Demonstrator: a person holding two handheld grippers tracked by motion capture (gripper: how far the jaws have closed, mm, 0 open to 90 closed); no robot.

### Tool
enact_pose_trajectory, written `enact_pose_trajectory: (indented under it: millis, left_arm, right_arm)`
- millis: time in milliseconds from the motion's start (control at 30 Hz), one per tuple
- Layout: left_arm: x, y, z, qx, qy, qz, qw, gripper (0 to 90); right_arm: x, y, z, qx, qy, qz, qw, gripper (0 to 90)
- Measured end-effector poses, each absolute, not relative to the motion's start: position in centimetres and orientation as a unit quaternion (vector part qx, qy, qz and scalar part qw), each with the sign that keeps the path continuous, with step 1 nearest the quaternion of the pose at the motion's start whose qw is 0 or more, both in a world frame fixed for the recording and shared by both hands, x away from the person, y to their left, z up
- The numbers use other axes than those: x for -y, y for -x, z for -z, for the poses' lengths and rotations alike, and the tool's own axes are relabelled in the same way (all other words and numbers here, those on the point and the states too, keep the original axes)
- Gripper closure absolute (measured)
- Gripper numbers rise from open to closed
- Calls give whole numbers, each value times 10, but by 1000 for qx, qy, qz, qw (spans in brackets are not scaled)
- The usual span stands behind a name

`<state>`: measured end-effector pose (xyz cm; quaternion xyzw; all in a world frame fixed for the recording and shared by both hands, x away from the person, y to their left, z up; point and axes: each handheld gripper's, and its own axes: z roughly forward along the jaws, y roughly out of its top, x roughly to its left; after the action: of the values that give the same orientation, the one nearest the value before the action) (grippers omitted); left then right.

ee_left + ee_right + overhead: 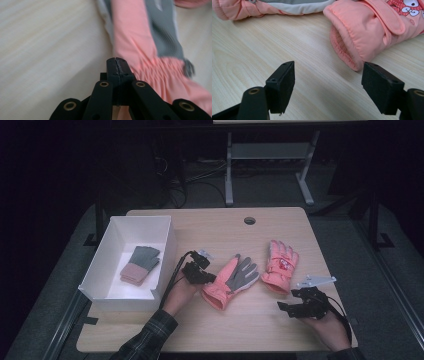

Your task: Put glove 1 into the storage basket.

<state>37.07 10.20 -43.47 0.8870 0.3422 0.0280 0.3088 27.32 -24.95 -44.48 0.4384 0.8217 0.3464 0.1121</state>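
Observation:
Two pink winter gloves lie on the wooden table (210,230). One is palm up with a grey palm (231,281), the other is back up with a cartoon patch (280,265). My left gripper (211,278) is shut, its tips against the left edge of the palm-up glove (135,42) near the gathered cuff. In the left gripper view, the left gripper (117,65) has nothing visible between its pads. My right gripper (286,310) is open over bare table, just short of the patched glove's open cuff (354,37). In the right gripper view, the right gripper (328,83) holds nothing.
A white open box (125,297) stands at the table's left with a grey and pink knit glove (140,264) inside. A cable hole (249,220) sits near the far edge. Beyond the table are a metal stand (229,170) and loose cables on dark floor.

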Motion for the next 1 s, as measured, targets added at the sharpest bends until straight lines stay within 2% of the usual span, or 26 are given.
enact_pose_trajectory:
  millis: [233, 567, 700, 833, 1000]
  left_arm:
    - [-99, -343, 435, -299, -900, 1, 317, 896]
    - [-64, -317, 441, -244, -903, 36, 351, 895]
    - [-50, -311, 445, -217, -913, 35, 343, 895]
    - [-56, -310, 442, -218, -912, 24, 345, 894]
    - [-79, -307, 437, -219, -908, -5, 358, 788]
  right_arm:
    - [251, -273, 445, -819, -443, -346, 111, 259]
    - [254, -274, 447, -818, -445, -346, 114, 237]
    - [254, -275, 447, -819, -446, -344, 113, 230]
    - [253, -275, 448, -818, -448, -342, 110, 228]
    - [255, -275, 448, -816, -451, -343, 113, 230]
